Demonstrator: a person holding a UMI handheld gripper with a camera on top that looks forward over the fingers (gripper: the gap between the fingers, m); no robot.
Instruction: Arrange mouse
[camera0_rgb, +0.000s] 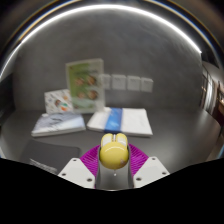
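A small yellow mouse (112, 152) with a pale scroll wheel sits between my gripper's (112, 160) two fingers. The magenta pads (92, 158) press on both of its sides. The mouse is held above the grey table (170, 150), which lies beyond and below it. My gripper is shut on the mouse. The mouse's underside and rear are hidden by the fingers.
Beyond the fingers lie a white and blue booklet (120, 121) and a second booklet (58, 123) to its left. A green and white card (84, 82) stands upright behind them, with a smaller one (58, 100) beside it. A dark mat (48, 153) lies left of the fingers.
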